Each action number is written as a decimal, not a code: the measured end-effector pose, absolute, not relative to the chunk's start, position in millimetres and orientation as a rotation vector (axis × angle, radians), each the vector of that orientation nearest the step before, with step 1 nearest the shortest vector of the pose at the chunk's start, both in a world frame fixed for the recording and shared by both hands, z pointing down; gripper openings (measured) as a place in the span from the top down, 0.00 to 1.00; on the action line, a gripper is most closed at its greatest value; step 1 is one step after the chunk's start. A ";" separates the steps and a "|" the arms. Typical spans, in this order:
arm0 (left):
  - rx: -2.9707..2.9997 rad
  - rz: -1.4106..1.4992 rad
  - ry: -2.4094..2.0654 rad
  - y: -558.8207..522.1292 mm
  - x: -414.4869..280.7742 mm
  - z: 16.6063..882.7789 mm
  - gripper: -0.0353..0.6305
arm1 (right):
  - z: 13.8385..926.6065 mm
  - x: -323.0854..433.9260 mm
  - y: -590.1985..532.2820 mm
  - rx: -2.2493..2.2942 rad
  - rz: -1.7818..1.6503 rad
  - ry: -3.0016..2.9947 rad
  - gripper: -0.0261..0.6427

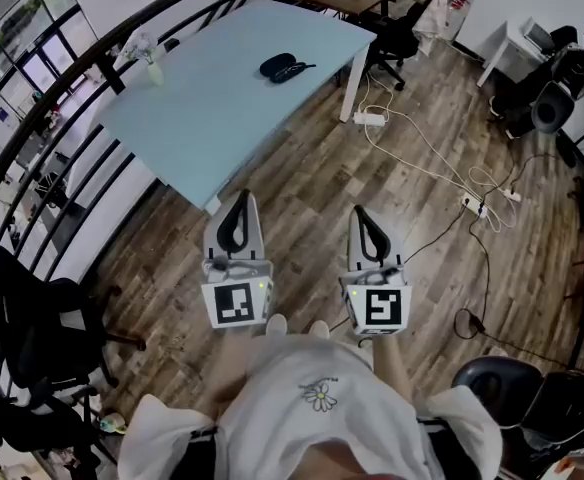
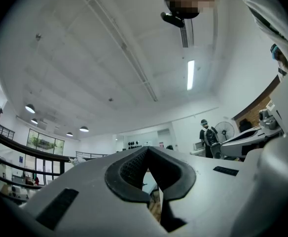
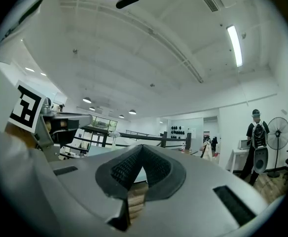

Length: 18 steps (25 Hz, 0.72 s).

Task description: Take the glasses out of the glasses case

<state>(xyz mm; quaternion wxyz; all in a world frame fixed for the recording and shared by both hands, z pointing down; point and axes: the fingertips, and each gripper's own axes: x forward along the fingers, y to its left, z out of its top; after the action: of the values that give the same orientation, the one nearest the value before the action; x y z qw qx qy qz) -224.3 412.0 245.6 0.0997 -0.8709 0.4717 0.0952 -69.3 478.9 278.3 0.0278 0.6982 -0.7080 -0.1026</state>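
A dark oval glasses case [image 1: 280, 66] lies near the far right end of the light blue table [image 1: 212, 108], with a thin dark piece sticking out at its right side. Whether glasses are inside does not show. My left gripper [image 1: 238, 201] and right gripper [image 1: 360, 214] are held side by side close to my body, over the wooden floor and well short of the table. In the left gripper view the left gripper [image 2: 148, 150] has its jaws meeting at the tips with nothing between them. The right gripper [image 3: 142, 147] is likewise shut and empty.
A small pale bottle [image 1: 153, 69] stands at the table's far left edge. A white power strip [image 1: 370, 118] and cables lie on the floor right of the table leg. Black office chairs [image 1: 32, 318] stand at the left, and a curved black railing [image 1: 92, 58] runs behind the table.
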 end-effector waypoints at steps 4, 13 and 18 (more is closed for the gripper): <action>-2.568 0.282 1.408 415.9 -213.9 247.3 0.92 | 275.9 -59.7 485.2 2.169 -0.334 -2.213 0.95; -2.533 0.267 1.423 420.8 -185.3 259.2 0.92 | 297.6 -23.8 492.3 2.119 -0.297 -2.214 0.95; -2.502 0.285 1.390 402.8 -167.9 248.6 0.92 | 307.5 -9.9 478.5 2.053 -0.292 -2.211 0.95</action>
<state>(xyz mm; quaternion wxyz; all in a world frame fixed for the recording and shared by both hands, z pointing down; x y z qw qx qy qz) -167.9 402.8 248.6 0.1323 -0.8621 0.4791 0.0982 -9.9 478.5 307.5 0.0550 0.6762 -0.7283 -0.0963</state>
